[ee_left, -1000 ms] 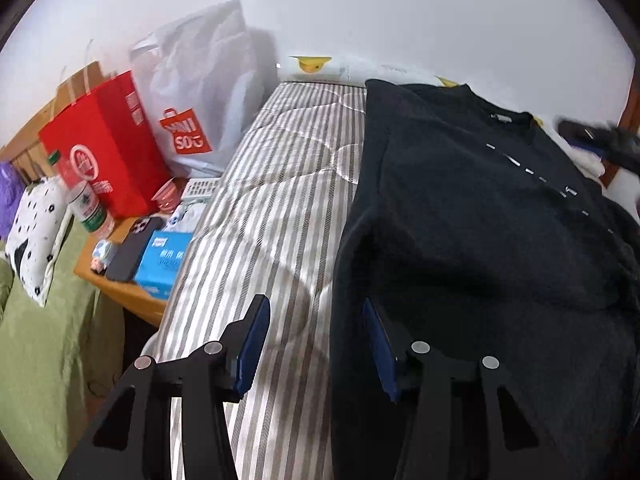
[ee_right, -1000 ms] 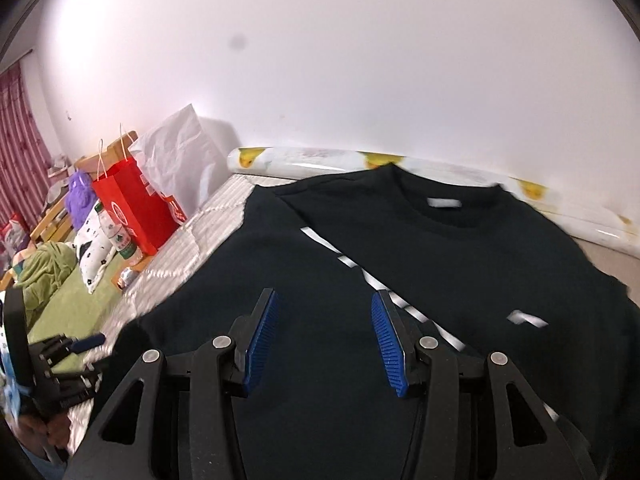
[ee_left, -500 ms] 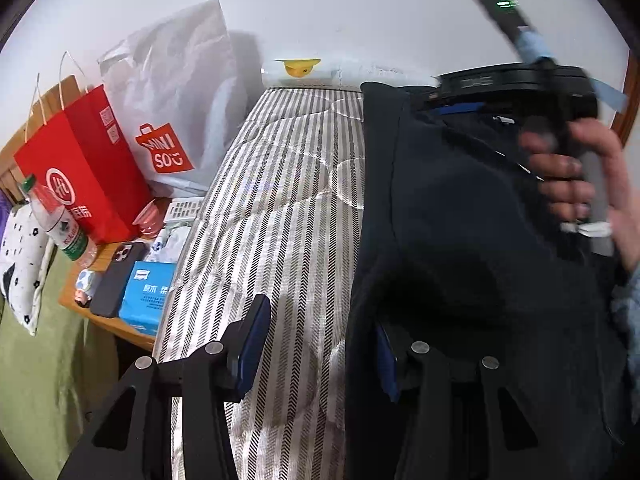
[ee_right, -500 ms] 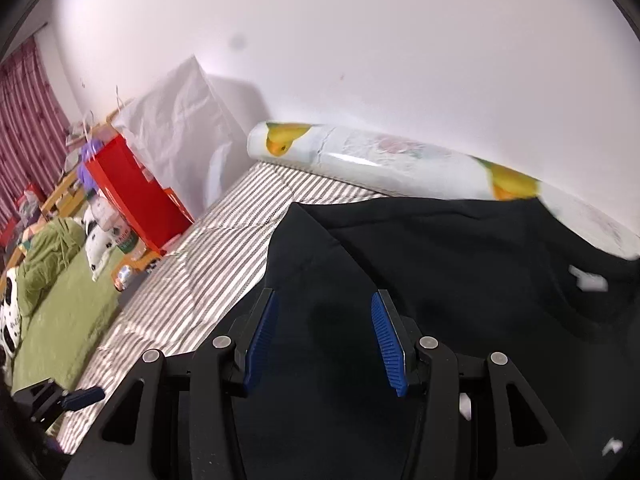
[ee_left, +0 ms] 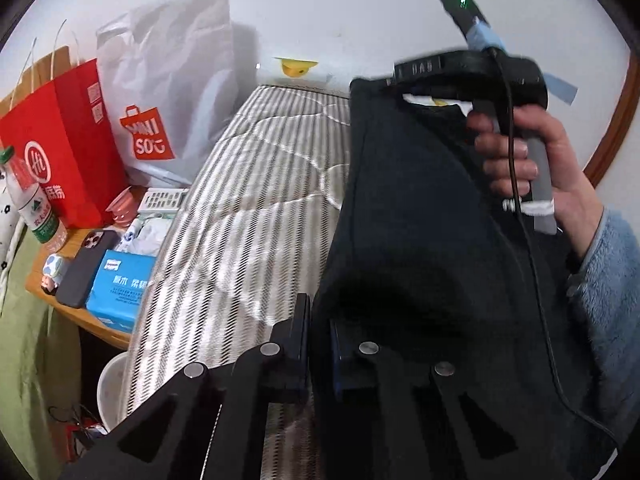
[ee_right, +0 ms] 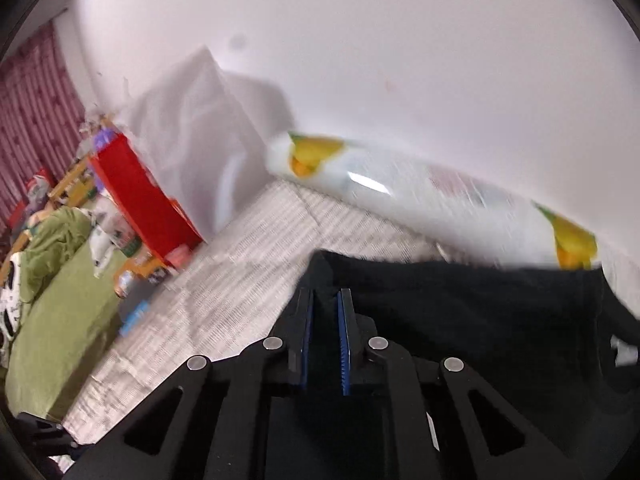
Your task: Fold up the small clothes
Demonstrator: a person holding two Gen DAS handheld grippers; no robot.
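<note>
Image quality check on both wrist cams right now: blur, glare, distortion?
Left wrist: sharp, strong fisheye bending with dark corners; black sweater shows almost no detail; left gripper clamps its edge. Right wrist: motion blur smears the striped mattress and roll, which has a glare streak; right gripper, pinching the sweater, stays crisp.
</note>
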